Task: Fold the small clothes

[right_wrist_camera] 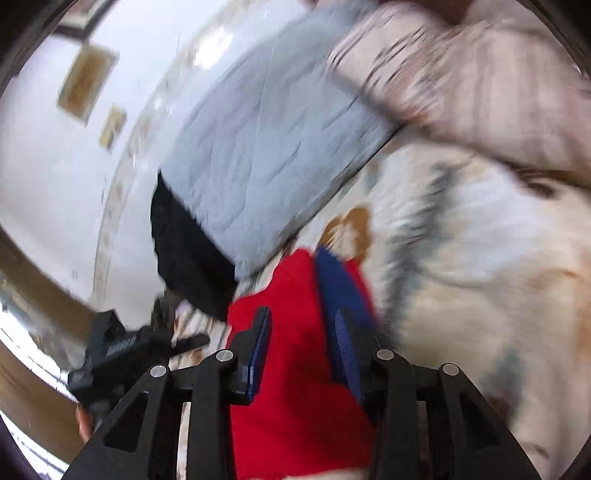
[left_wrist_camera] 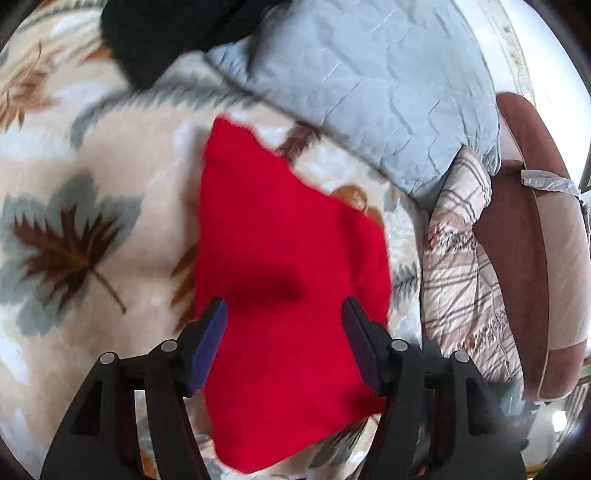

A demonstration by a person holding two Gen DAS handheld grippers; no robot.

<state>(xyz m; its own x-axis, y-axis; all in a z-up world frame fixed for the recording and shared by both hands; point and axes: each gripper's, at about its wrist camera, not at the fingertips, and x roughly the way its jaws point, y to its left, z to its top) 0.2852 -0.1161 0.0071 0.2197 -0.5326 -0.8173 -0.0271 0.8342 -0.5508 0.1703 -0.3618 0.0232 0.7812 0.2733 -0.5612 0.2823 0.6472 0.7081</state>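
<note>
A red garment [left_wrist_camera: 288,240] lies flat on a cream blanket with a leaf pattern [left_wrist_camera: 74,229]. My left gripper [left_wrist_camera: 285,314] hovers over its near half, open, with blue pads [left_wrist_camera: 210,332] wide apart and clear of the cloth. In the blurred right wrist view the same red garment [right_wrist_camera: 295,369] shows between the fingers of my right gripper [right_wrist_camera: 293,288]. Its blue pads [right_wrist_camera: 343,332] stand apart with a gap, not pressing the cloth. At the lower left of that view is the left gripper [right_wrist_camera: 110,350], with part of a hand [right_wrist_camera: 83,424] under it.
A grey quilt [left_wrist_camera: 369,81] lies behind the red garment, with a black garment [left_wrist_camera: 159,33] beside it. Plaid bedding [left_wrist_camera: 461,258] and a brown padded bed frame [left_wrist_camera: 517,229] run along the right. A white wall [right_wrist_camera: 55,166] with framed pictures stands beyond.
</note>
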